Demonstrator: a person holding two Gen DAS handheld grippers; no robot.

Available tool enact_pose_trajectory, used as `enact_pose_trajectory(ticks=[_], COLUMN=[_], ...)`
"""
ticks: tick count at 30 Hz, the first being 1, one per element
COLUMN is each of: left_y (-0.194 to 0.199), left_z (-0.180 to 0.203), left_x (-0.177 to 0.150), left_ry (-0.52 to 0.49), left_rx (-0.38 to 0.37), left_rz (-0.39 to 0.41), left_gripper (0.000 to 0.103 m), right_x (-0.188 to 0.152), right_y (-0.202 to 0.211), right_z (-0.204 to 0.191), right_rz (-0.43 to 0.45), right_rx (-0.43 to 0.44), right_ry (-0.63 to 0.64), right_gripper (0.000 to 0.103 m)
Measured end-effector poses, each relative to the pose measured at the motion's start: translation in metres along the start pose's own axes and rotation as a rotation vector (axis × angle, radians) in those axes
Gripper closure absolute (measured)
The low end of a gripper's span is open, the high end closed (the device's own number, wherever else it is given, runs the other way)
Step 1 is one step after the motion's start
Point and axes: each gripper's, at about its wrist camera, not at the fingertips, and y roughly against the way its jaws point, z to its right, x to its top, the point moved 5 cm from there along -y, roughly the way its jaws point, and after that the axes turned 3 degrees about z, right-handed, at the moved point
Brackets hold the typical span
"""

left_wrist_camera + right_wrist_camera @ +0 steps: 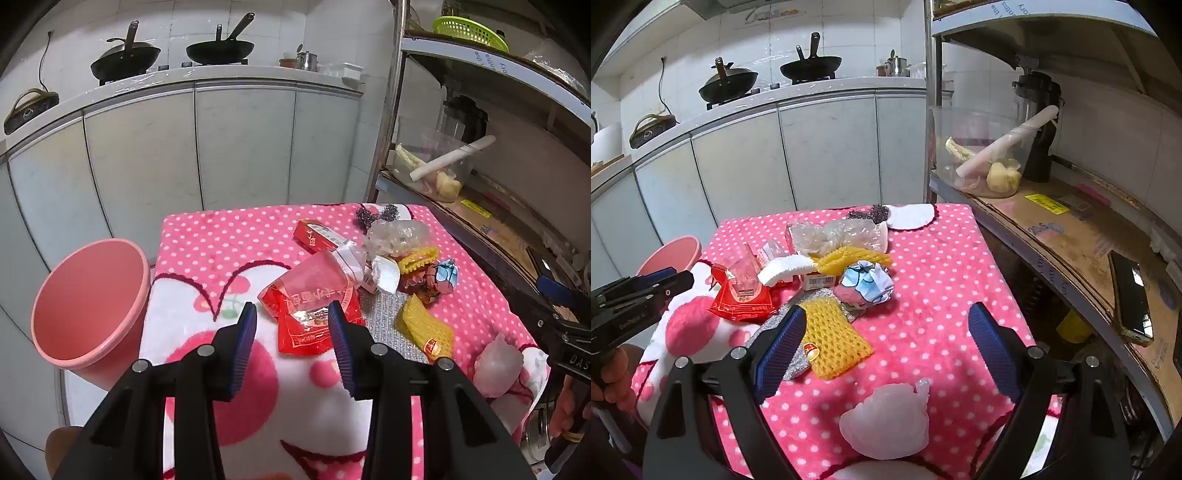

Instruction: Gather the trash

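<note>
- Pink bin at far left, just beside the tabletop edge, mouth tilted toward me.
- My left gripper is open, nothing between the pads, hovering over the near edge of the red wrapper.
- Trash pile mid-tabletop: red box, clear crumpled plastic, white foam piece, crumpled paper ball.
- Yellow foam net lies flat on a silver sheet, just beside my right gripper's left finger.
- My right gripper is wide open, empty, above the tabletop.
- Pinkish crumpled bag sits nearest me, apart from the pile.
</note>
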Motion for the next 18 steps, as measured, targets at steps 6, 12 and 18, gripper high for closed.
enact_pose_trajectory(ticks=[6, 12, 18], left_y=[-0.001, 0.001, 0.005], left_z=[-0.002, -0.001, -0.003], left_x=[0.002, 0.000, 0.004], left_ry=[-0.003, 0.002, 0.000], left_rx=[0.008, 0.002, 0.002], left_rz=[0.008, 0.011, 0.015], left_gripper=[0.063, 0.063, 0.063], right_x=[0.002, 0.000, 0.001], right_y=[0.002, -0.003, 0.002], right_z=[0.004, -0.003, -0.003], right_rz=[0.006, 0.005, 0.006], right_rx=[-0.005, -0.002, 0.010], right_ry=[-0.001, 0.001, 0.003], right_gripper=[0.013, 0.013, 0.013])
